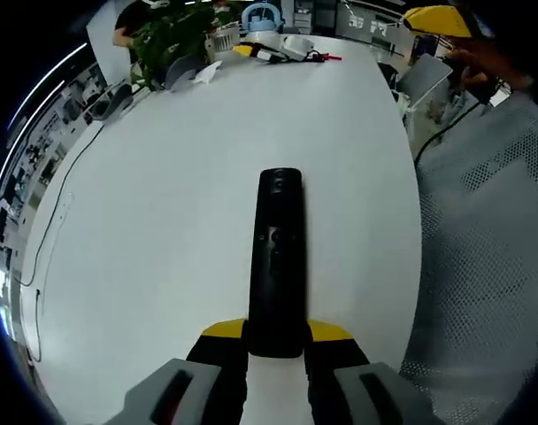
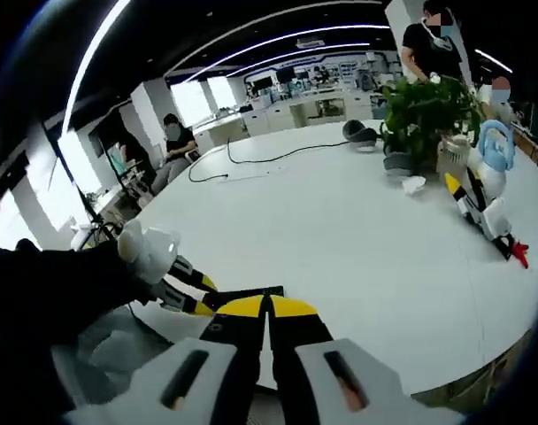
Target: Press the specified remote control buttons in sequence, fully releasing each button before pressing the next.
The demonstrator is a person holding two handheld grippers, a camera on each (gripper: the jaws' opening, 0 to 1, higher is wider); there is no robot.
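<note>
A black remote control is held at its near end between the jaws of the left gripper, its length extended over the white surface. The jaws of the right gripper are seen pressed together, nothing held, the left gripper beside them

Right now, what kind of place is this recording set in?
Most likely an open-plan office or lab: a big white table with a potted plant, a cable trailing across it, rows of workstations under ceiling strip lights, and people seated or standing behind.
</note>
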